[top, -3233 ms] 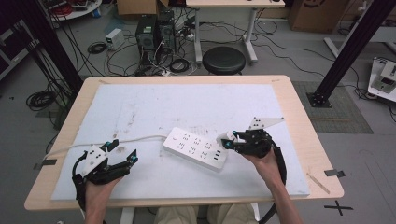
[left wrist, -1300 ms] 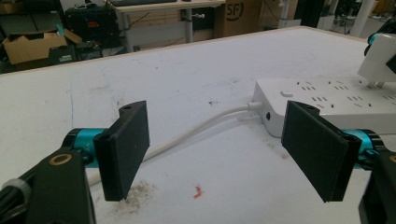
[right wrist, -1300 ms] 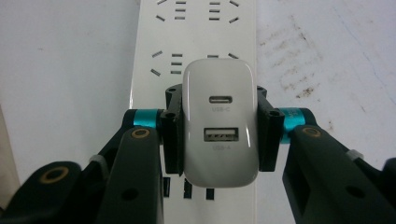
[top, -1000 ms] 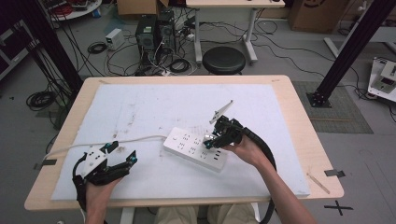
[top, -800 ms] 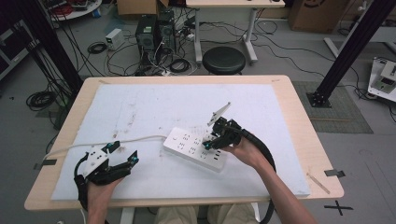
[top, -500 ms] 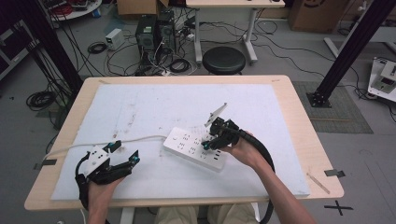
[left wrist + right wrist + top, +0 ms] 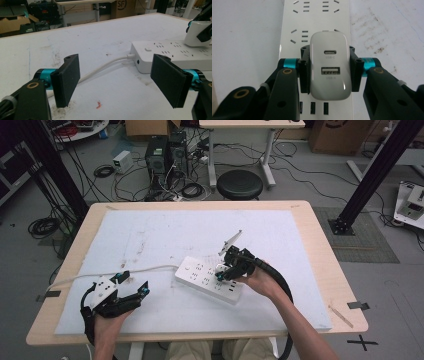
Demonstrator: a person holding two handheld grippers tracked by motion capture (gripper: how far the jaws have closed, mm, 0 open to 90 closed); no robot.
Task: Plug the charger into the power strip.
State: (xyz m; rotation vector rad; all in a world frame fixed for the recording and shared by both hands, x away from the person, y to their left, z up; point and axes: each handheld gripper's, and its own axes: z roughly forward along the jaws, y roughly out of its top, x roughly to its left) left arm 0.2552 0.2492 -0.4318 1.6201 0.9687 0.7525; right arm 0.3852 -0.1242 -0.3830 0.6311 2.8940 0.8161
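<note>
Your right gripper (image 7: pixel 329 72) is clamped on the white USB charger (image 7: pixel 329 65) — pads squeezing both its sides, its port face toward the camera. The charger sits right over the power strip (image 7: pixel 207 279), which lies mid-table on the white mat (image 7: pixel 165 232). Your left gripper (image 7: pixel 131 287) rests at about 8 o'clock from the strip, jaws spread wide, nothing between them — the strip's cable (image 7: pixel 100 71) runs just ahead.

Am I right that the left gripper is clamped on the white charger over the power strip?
No, it's the right gripper that clamps the white charger over the power strip, as the right gripper view shows; the left gripper is open.
</note>
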